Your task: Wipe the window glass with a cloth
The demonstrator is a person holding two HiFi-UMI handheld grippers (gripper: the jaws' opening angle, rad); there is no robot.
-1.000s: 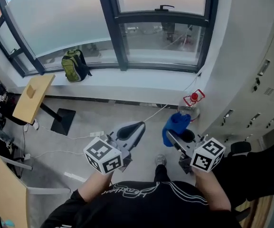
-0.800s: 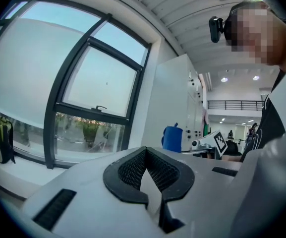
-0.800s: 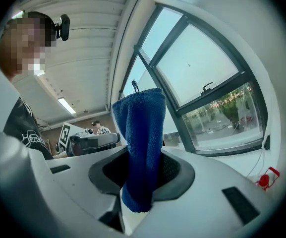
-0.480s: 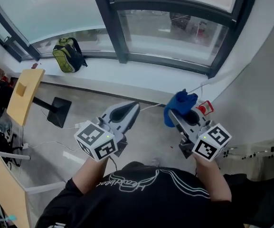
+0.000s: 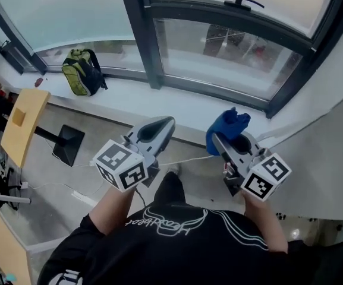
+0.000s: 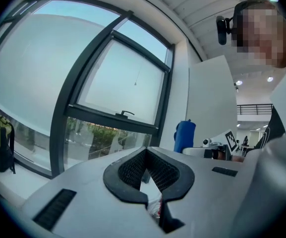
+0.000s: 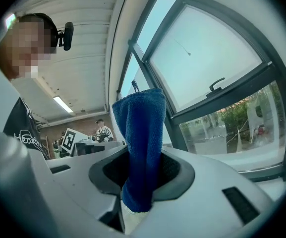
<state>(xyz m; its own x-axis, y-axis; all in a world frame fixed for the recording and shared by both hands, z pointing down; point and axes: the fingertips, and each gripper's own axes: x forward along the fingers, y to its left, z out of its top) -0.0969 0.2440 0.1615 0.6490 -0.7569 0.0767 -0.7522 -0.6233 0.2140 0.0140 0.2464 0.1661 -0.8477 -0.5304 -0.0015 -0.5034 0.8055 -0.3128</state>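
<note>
The right gripper (image 5: 223, 142) is pinching a blue cloth (image 5: 226, 128), its loose end sticking up past the jaws. The left gripper (image 5: 161, 125) is hovering alongside, pressed together on nothing. The glass (image 5: 230, 46) is lying straight ahead, apart from the cloth, nearer the right gripper.

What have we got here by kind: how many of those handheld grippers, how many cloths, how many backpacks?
Grippers: 2, the left gripper and the right gripper
Cloths: 1, the blue cloth, clamped in the right gripper
Backpacks: 1, the green backpack on the window sill
Total: 4
</note>
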